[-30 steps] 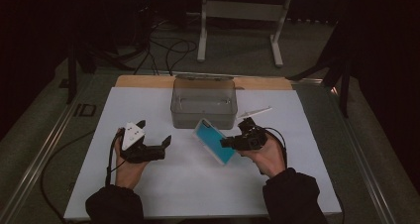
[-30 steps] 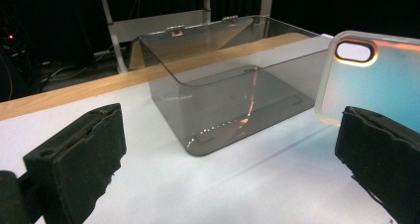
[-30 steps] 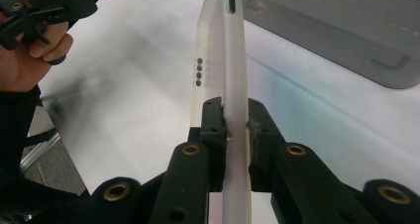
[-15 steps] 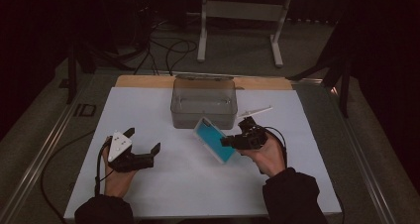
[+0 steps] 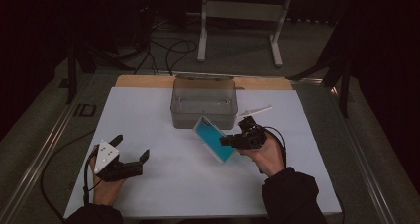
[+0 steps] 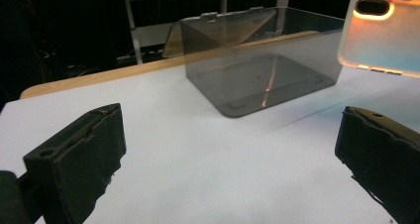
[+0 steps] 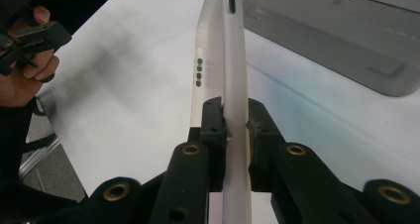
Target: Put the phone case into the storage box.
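Two grippers over a white sheet (image 5: 163,184) on the table, each in a person's hand. At far left of the high view: left gripper (image 5: 130,157) low near the sheet's front edge, grey three-cornered plate on top, black jaws spread wide apart with nothing between them; same wide gap in the left gripper view (image 6: 230,149), bare white sheet between the two black pads. Farther right and back, at the sheet's middle: smoky clear plastic box (image 5: 203,102) with hinged lid tipped open behind it, resting on the sheet, a strip of wooden table edge (image 5: 143,80) beyond. Just in front of the box, right of centre: phone case (image 5: 213,139), blue-green inner face up in the high view, frosted back with camera cut-out in the left gripper view (image 6: 381,30), lifted off the sheet and tilted. Right gripper (image 5: 229,141) clamped on the phone case's lower edge; in the right gripper view (image 7: 236,122) both pads pressed against the case's thin sides, case (image 7: 223,60) edge-on and pointing away toward the box (image 7: 341,40). Right of the box, a thin white strip (image 5: 255,110) flat on the sheet, kind unclear.
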Motion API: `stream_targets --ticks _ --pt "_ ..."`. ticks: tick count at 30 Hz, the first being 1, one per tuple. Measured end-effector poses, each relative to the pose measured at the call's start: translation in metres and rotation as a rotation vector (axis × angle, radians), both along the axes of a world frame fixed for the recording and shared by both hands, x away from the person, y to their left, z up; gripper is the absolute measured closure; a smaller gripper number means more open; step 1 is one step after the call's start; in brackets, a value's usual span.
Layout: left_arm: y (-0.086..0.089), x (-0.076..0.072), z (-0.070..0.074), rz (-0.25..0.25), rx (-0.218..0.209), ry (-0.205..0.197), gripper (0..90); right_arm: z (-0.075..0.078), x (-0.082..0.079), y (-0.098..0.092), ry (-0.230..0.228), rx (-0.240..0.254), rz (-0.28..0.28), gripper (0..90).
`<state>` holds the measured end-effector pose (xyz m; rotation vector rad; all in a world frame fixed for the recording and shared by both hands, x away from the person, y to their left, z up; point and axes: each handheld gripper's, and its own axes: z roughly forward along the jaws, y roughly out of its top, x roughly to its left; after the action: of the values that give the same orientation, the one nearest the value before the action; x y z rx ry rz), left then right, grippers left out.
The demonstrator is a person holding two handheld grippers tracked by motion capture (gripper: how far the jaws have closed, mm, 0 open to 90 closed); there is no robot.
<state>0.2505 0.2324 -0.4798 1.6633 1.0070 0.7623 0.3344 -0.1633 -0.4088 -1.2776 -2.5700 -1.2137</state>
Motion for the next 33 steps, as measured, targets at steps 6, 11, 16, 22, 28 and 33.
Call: stream_targets --ticks 6,11,16,22,28,33 --pt "0.008 -0.008 -0.006 0.029 0.024 0.004 0.1 0.001 0.001 -0.001 -0.007 0.007 -0.012 81.3" --pt "0.010 -0.008 -0.010 0.061 0.027 -0.004 0.1 0.000 0.001 0.000 -0.011 0.015 -0.020 81.4" --pt "0.012 -0.008 -0.012 0.075 0.032 -0.006 0.1 -0.001 0.003 0.002 -0.014 0.025 -0.032 81.3" --pt "0.012 -0.008 -0.013 0.089 0.031 -0.012 0.1 -0.001 0.007 0.002 -0.034 0.022 -0.067 81.3" --pt "0.012 -0.008 -0.012 0.094 0.032 -0.015 0.1 0.000 0.010 0.003 -0.042 0.027 -0.082 81.3" --pt "0.011 -0.008 -0.012 0.094 0.032 -0.017 0.1 0.001 0.012 0.002 -0.048 0.031 -0.091 81.3"
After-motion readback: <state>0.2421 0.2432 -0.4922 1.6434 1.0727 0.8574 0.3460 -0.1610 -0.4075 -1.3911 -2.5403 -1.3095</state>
